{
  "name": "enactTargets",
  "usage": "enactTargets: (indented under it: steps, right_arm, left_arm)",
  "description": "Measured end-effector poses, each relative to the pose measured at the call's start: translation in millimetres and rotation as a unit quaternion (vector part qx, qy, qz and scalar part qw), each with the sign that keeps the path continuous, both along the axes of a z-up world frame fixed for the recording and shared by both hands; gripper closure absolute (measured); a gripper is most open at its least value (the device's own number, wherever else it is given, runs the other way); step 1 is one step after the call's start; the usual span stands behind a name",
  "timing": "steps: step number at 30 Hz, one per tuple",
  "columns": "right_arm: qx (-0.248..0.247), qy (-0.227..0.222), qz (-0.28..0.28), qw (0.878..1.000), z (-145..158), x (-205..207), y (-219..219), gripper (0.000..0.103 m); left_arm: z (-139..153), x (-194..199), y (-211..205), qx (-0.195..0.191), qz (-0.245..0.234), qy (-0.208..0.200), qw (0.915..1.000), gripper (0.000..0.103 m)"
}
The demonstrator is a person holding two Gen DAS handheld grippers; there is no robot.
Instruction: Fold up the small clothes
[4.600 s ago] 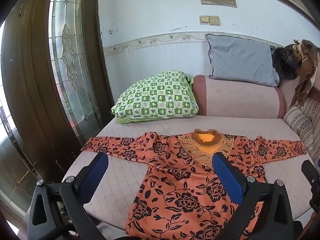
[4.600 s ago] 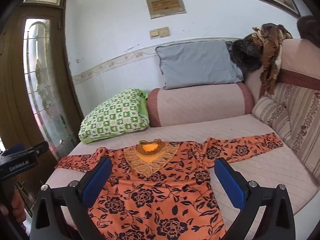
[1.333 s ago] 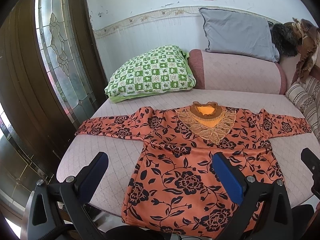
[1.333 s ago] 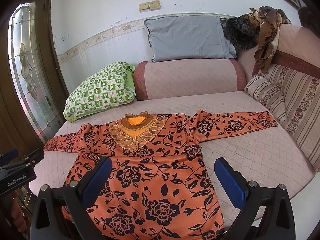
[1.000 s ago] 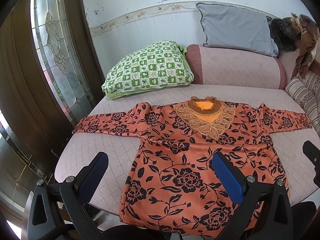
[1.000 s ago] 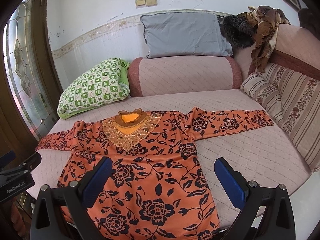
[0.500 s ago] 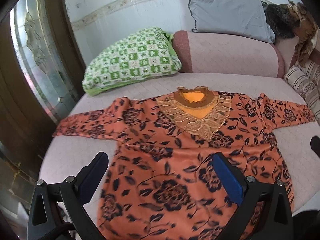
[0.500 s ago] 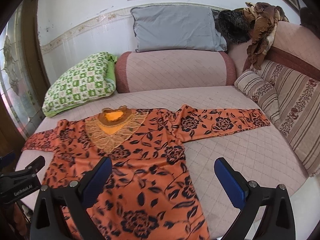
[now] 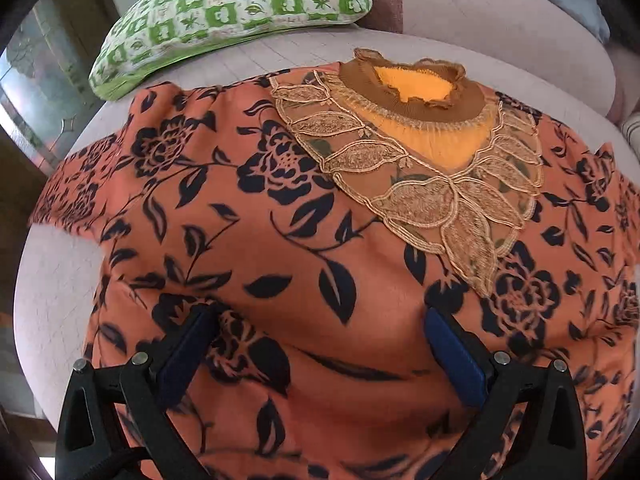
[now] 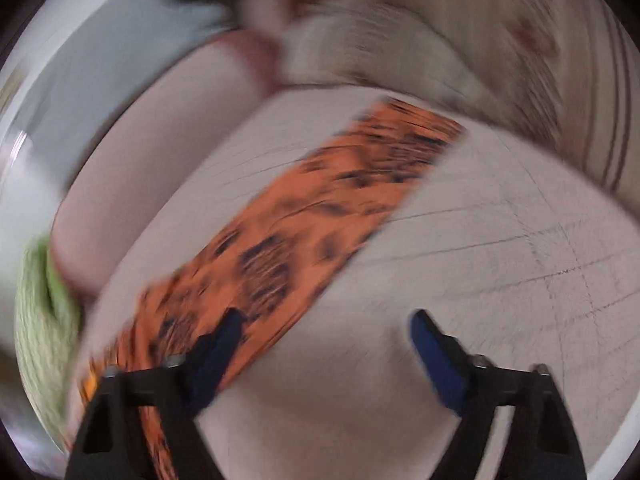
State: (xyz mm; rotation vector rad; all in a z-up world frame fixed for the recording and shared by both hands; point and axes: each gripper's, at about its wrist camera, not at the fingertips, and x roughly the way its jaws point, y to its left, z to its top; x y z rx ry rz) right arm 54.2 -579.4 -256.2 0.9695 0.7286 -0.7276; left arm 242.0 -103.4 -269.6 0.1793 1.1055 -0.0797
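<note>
The left fingers (image 9: 320, 344) stand wide apart, low over the blouse (image 9: 280, 240), with nothing pinched between them; whether their tips touch the cloth I cannot tell. The right fingers (image 10: 324, 344) are also apart but closing, over the sofa seat (image 10: 500, 260) just at the edge of the sleeve (image 10: 320, 208). Only bare seat lies between them, and the left-hand blue pad overlaps the sleeve's edge at about eight o'clock in that view. The right wrist view is badly smeared, so fine detail there is lost.

The blouse lies flat, front up, on the seat. From the left wrist view its collar (image 9: 416, 84) sits at one o'clock, a sleeve trails off at nine o'clock, and a green pillow (image 9: 224, 4) rests beyond it at eleven.

What could go wrong, as I judge it: the right fingers may close beside the sleeve, catching only its edge or nothing at all, since the cloth sits off to one side of the gap. The thin fabric could slide or bunch when pulled, dragging the body askew and spoiling a square fold. The left fingers, over the middle of the chest, could pinch both layers into a ridge.

The cloth looks light and smooth, orange with black roses and leaves. The yoke (image 9: 440, 192) is stiffer gold lace in leaf shapes, likely to snag, and the collar is ruffled brown knit. The seat is pale pink, quilted in a diamond grid, soft enough to give under pressure.
</note>
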Motion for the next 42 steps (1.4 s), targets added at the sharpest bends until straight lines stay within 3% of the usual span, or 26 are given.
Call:
enactTargets:
  steps: [4,11,13,14,15,17,20,22,25,28,30,32,36,40,42]
  right_arm:
    - [0.070,-0.066,-0.075,0.993,-27,-14,-58,0.028]
    - [0.060,-0.115,-0.107,0.986,-40,9,-104,0.030]
    - [0.042,-0.109,-0.101,0.988,-39,21,-111,0.039]
    - [0.036,-0.107,-0.098,0.989,-41,27,-116,0.051]
    - [0.028,-0.101,-0.097,0.990,-44,31,-119,0.073]
    - [0.025,-0.094,-0.105,0.990,-50,32,-124,0.090]
    - [0.045,-0.134,-0.128,0.982,-47,21,-120,0.094]
    - [0.039,-0.162,-0.109,0.980,-26,27,-109,0.095]
    - [0.034,-0.228,-0.050,0.972,21,45,-75,0.095]
    - [0.055,-0.290,0.017,0.955,60,66,-24,0.095]
    - [0.069,-0.322,0.071,0.942,84,83,24,0.095]
    - [0.086,-0.341,0.120,0.928,99,102,76,0.095]
    - [0.150,-0.348,0.210,0.901,99,159,198,0.095]
    - [0.220,-0.322,0.255,0.885,68,213,313,0.095]
    - [0.247,-0.289,0.280,0.882,49,238,365,0.088]
  left_arm:
    - [-2,7,0,-0.009,-0.002,-0.009,0.9999,0.000]
    - [-2,-1,-2,-0.009,0.018,-0.065,0.9977,0.000]
    - [-6,-2,-3,-0.008,0.019,-0.063,0.9978,0.000]
    - [-5,-2,-2,-0.012,0.020,-0.061,0.9979,0.000]
    - [-5,-2,-2,-0.013,0.019,-0.061,0.9979,0.000]
    - [-4,-2,-2,-0.014,0.019,-0.063,0.9977,0.000]
    - [-5,-2,-1,-0.014,0.020,-0.063,0.9977,0.000]
    - [2,2,0,-0.017,0.019,-0.049,0.9985,0.000]
    - [14,20,7,-0.033,0.008,0.003,0.9994,0.000]
    - [46,16,33,-0.043,0.056,-0.074,0.9947,0.000]
    - [68,10,53,-0.037,0.086,-0.145,0.9850,0.000]
    - [80,11,71,-0.011,0.119,-0.189,0.9747,0.000]
    - [81,22,114,0.001,0.187,-0.190,0.9637,0.000]
    - [78,24,161,-0.014,0.253,-0.175,0.9513,0.000]
    - [78,22,187,-0.027,0.289,-0.170,0.9418,0.000]
